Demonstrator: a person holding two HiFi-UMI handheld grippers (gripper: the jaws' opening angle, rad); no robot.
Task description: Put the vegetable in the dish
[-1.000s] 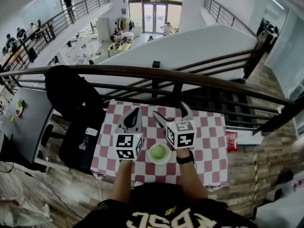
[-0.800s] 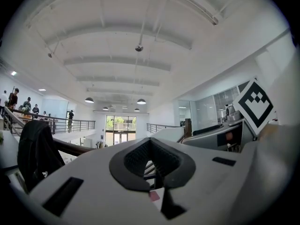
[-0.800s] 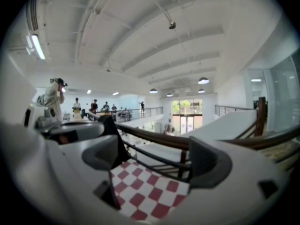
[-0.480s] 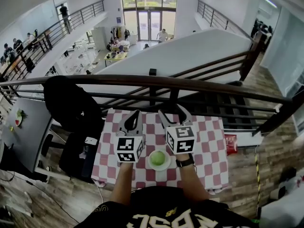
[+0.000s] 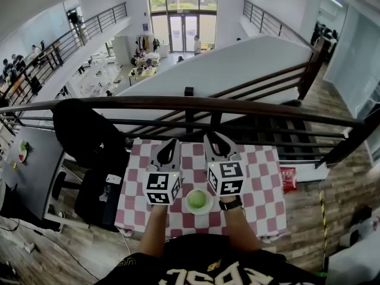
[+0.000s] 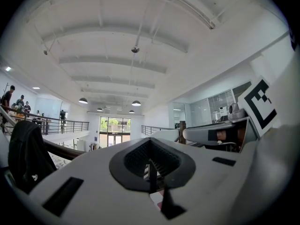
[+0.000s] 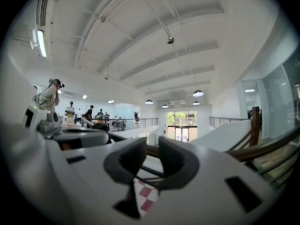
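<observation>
Vegetable (image 5: 198, 199) is sitting in dish (image 5: 187, 208), so placing looks done. Left gripper (image 5: 169, 145) closed, empty. Right gripper (image 5: 215, 140) has just been closing on nothing, slit remaining. Next: parking both.

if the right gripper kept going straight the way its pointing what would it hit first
Probably the railing. The right gripper points level above the checked cloth, and nothing nearer shows in its line, though depth is unclear. Its fingers have just been closing, with nothing between them.

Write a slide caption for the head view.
Green vegetable in white dish on checked table; left gripper shut, right gripper just closing its jaws, both empty.
</observation>
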